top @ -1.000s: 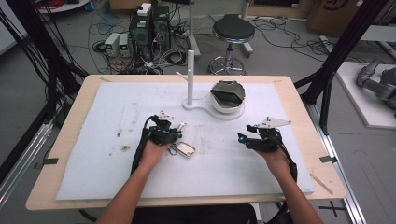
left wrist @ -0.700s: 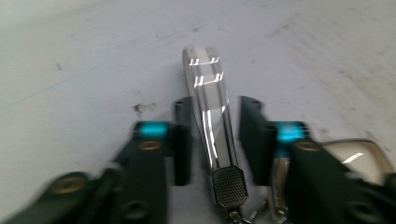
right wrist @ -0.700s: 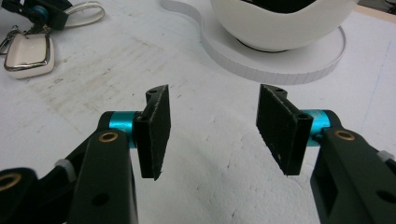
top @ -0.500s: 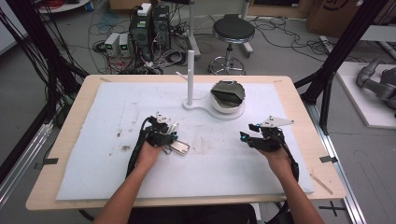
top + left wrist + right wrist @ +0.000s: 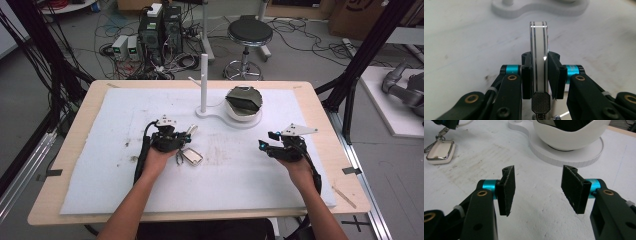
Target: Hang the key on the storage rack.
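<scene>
Left claw (image 5: 540, 75) clenched on the white key fob (image 5: 539, 57), mid-frame; keep it upright. Right claw (image 5: 537, 187) released, lower right; hold clear.

No readable text, label, brand, number or sign is showing on anything in these views; the brown cardboard box (image 5: 367, 12) at the far right is carrying dark marks too blurred to make out.

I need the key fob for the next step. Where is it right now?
In the high view the key fob lies on the white mat, left of centre, just right of the left claw and in front of the white stand.
</scene>
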A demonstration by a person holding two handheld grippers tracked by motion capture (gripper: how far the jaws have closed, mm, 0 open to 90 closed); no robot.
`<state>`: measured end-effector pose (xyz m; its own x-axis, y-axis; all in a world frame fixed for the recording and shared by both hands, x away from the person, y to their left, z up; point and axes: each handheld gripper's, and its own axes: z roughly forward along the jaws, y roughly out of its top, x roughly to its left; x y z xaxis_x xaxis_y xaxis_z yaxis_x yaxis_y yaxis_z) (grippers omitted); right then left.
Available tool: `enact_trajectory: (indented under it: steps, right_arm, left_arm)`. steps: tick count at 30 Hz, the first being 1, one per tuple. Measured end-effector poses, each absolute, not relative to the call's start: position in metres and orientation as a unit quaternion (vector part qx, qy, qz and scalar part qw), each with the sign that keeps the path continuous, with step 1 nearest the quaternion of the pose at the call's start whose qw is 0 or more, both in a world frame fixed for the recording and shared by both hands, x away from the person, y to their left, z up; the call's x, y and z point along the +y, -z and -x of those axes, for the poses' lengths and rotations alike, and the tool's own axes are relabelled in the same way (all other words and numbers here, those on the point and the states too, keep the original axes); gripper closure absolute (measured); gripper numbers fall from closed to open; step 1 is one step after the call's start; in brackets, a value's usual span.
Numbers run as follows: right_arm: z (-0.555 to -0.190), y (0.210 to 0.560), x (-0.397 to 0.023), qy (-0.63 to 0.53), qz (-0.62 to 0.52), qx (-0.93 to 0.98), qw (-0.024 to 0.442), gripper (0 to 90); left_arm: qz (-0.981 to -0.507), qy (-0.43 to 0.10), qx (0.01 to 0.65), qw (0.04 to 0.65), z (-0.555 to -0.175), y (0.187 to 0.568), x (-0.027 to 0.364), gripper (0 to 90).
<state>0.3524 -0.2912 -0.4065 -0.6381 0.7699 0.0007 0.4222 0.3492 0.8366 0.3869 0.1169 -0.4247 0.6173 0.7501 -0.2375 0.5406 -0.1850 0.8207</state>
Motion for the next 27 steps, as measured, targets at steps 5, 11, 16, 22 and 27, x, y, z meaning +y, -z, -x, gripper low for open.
enact_trajectory:
  steps: [5,11,16,22,27]
  right_arm:
    - [-0.352,0.404,-0.293,-0.434,-0.375,0.793,0.205,45.9]
    - [-0.352,0.403,-0.294,-0.438,-0.376,0.79,0.206,46.0]
    - [-0.352,0.403,-0.295,-0.441,-0.375,0.788,0.206,46.0]
    - [-0.352,0.402,-0.295,-0.444,-0.376,0.787,0.206,46.1]
    - [-0.352,0.4,-0.296,-0.449,-0.374,0.784,0.21,46.2]
  left_arm:
    - [-0.741,-0.089,0.402,0.531,-0.388,0.406,0.12,74.9]
    - [-0.725,-0.079,0.372,0.574,-0.388,0.386,0.121,75.0]
    - [-0.705,-0.069,0.362,0.606,-0.392,0.373,0.125,75.0]
    - [-0.685,-0.063,0.344,0.639,-0.403,0.355,0.13,74.9]
    - [-0.681,-0.056,0.329,0.651,-0.416,0.337,0.13,74.9]
